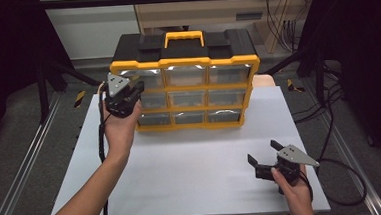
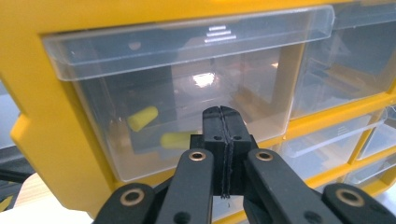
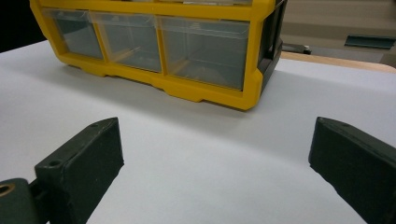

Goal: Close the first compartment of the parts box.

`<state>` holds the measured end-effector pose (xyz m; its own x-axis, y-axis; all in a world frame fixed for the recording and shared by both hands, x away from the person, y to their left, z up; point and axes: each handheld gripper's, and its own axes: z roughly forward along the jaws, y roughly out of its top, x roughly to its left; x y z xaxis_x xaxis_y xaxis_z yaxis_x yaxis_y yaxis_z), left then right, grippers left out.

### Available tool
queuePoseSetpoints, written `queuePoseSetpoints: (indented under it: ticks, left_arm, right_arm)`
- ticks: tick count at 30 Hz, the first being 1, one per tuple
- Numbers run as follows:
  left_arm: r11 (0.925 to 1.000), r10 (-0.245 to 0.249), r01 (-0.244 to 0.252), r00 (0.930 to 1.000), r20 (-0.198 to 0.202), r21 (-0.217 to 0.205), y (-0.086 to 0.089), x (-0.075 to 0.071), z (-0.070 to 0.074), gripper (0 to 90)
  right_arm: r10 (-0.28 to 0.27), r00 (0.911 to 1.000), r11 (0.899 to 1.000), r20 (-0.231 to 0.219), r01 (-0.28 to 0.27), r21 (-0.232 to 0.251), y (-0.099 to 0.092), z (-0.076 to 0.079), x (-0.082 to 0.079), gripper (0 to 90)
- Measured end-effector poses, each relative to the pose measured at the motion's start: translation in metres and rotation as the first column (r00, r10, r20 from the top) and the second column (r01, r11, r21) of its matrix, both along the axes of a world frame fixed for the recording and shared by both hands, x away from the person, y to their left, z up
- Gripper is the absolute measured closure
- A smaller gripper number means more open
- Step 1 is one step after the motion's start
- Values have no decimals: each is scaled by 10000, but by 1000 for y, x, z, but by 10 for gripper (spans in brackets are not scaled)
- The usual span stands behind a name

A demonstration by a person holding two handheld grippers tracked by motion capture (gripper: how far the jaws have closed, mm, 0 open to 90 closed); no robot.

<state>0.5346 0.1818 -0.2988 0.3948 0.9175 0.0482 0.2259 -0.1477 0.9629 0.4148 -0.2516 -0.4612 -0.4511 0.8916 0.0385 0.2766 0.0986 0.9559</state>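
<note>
Currently the left gripper [image 1: 136, 86] is up at the left column of the yellow organizer [image 1: 184, 80], jaws pressed fully together with nothing between them. In the left gripper view the closed tips [image 2: 220, 122] sit right in front of a clear drawer [image 2: 187, 98]; can't tell if they touch its face. That drawer holds two yellow earplug-shaped pieces [image 2: 143, 117], lying near its left side. From the high view, can't tell for certain whether it's the top or middle row.

Right gripper [image 1: 264, 155] rests near the table's [image 1: 192, 162] front right corner, well apart from the organizer, jaws spread wide, empty. Right gripper view shows bare white table between its jaws and the organizer's bottom drawer row [image 3: 154, 44] beyond.

Organizer stands upright at the far side of the table, black top, yellow carry handle [image 1: 183, 37].
</note>
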Motion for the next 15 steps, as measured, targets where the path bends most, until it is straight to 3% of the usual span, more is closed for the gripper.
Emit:
queuePoseSetpoints:
  ticks: [15]
  left_arm:
    - [9999,70,-71,10000,50,148,1,4,1,898]
  right_arm:
    - [3,10000,10000,7,-3,17,-1,-1,0,36]
